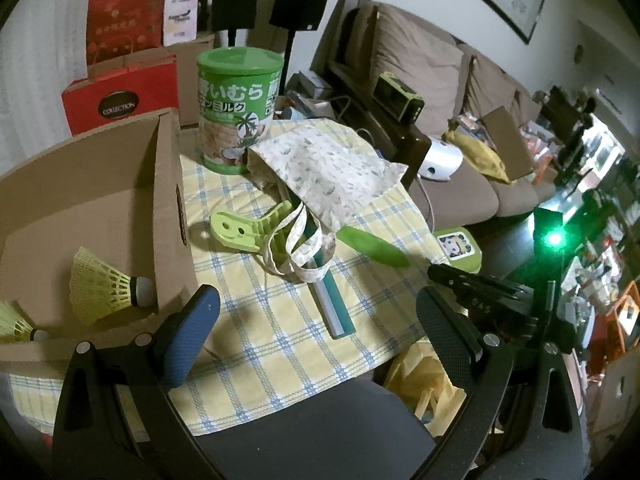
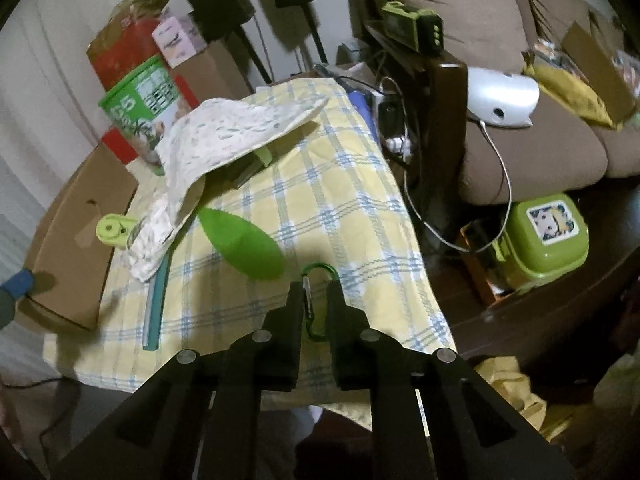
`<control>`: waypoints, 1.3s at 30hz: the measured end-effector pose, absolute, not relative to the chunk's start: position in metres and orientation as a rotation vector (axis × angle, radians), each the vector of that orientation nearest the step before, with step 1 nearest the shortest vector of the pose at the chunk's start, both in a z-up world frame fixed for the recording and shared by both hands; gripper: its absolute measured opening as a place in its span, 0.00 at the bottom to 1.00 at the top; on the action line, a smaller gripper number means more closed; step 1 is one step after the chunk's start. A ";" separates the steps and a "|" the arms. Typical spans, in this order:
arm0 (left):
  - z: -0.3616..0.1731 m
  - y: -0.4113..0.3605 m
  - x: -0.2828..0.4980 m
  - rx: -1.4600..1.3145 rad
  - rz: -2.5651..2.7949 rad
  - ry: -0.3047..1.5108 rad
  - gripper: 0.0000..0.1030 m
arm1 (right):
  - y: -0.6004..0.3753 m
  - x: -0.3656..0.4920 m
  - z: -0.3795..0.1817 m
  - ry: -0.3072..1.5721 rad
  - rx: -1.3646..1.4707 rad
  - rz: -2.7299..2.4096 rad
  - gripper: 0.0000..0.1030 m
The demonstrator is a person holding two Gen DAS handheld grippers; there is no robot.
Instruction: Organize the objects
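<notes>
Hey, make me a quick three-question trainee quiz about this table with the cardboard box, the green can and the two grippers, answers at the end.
1. True or false: the right gripper is shut on the green carabiner.
2. How many yellow shuttlecocks lie in the cardboard box?
3. The left gripper is: A) open, holding nothing B) shut on the green can C) shut on the patterned cloth bag.

Key: 1 true. 2 two. 3 A.
</notes>
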State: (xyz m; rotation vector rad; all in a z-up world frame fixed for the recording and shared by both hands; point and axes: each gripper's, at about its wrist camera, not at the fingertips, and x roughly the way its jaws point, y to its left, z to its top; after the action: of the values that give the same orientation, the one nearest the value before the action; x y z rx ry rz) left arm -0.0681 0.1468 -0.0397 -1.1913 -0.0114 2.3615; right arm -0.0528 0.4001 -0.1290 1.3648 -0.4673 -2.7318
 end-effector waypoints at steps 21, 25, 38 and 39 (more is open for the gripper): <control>-0.044 0.147 -0.069 -1.206 2.348 -0.023 0.95 | 0.381 -0.061 -0.129 -0.281 1.443 -2.836 0.39; -0.045 0.146 -0.070 -1.210 2.351 -0.034 0.95 | 0.364 -0.061 -0.132 -0.081 1.457 -2.886 0.39; -0.045 0.145 -0.073 -1.210 2.359 -0.034 0.95 | 0.373 -0.056 -0.126 -0.219 1.368 -2.833 0.04; -0.045 0.145 -0.075 -1.212 2.357 -0.039 0.95 | 0.373 -0.055 -0.124 -0.218 1.364 -2.833 0.04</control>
State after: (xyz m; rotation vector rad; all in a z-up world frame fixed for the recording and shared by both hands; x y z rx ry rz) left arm -0.0747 0.1450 -0.0446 -1.2120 -0.0387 2.3565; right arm -0.0553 0.3732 -0.1239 1.3642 -0.2177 -2.8334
